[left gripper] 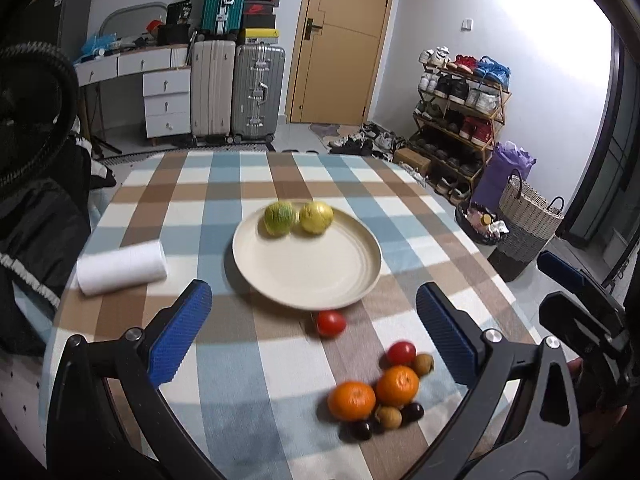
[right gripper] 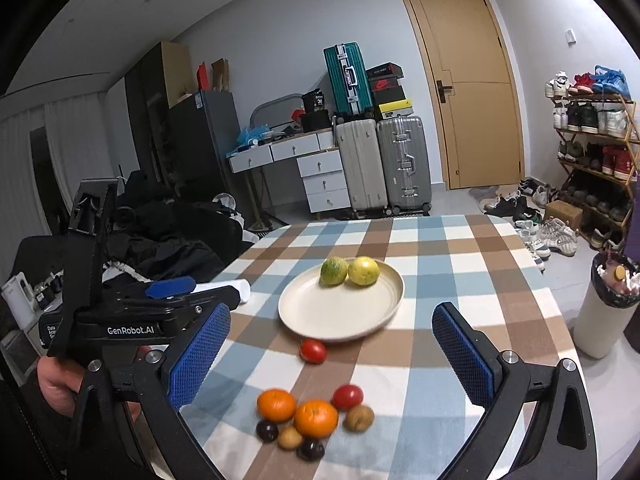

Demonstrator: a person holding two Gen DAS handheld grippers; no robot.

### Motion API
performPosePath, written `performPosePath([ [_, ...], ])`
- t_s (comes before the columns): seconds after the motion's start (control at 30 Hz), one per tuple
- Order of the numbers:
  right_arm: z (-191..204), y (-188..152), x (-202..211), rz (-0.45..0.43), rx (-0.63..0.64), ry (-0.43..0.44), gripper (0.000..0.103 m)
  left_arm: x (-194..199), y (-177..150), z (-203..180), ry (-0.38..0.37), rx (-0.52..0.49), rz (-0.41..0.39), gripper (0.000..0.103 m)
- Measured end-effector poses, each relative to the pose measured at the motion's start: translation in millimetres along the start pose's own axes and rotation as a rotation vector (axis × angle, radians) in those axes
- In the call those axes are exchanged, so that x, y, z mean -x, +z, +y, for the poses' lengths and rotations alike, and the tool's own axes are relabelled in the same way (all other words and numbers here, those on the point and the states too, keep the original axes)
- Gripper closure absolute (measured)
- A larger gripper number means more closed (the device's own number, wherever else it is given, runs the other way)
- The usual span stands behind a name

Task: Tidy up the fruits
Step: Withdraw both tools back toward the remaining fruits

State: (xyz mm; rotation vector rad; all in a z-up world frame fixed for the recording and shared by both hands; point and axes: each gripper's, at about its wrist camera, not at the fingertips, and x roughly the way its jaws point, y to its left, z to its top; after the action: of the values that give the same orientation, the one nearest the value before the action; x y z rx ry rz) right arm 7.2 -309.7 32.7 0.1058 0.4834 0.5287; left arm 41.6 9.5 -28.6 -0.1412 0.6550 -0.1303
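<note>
A cream plate on the checked tablecloth holds two yellow-green fruits at its far rim. Just before the plate lies a red tomato. Closer in sits a cluster: two oranges, a second tomato, small brown fruits and dark round ones. My left gripper is open above the table, holding nothing. My right gripper is open too, with nothing between its fingers.
A white paper roll lies left of the plate. Dark clothing is piled past the table's left edge. A woven basket and a lined bin stand on the floor to the right.
</note>
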Motion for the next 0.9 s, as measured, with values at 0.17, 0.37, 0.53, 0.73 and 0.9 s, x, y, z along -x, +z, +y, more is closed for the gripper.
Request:
performPosePath([
  [0.17, 3, -20, 4, 0.026, 0.000, -0.024, 0.000, -8, -18, 5, -0.007, 0.011, 0.046, 0.001],
  [0.37, 5, -40, 4, 0.057, -0.002, -0.039, 0.000, -24, -39, 12, -0.023, 0.027, 0.103, 0.001],
  [0.53, 5, -59, -3, 0.113, -0.013, -0.049, 0.000, -45, -57, 16, -0.054, 0.039, 0.177, 0.001],
  [0.73, -2, -79, -9, 0.157, -0.046, -0.044, 0.000, -66, -67, 21, -0.082, 0.057, 0.224, 0.001],
  [0.9, -6, -90, -13, 0.176, -0.048, -0.044, 0.000, -83, -77, 24, -0.123, 0.076, 0.263, 0.001],
])
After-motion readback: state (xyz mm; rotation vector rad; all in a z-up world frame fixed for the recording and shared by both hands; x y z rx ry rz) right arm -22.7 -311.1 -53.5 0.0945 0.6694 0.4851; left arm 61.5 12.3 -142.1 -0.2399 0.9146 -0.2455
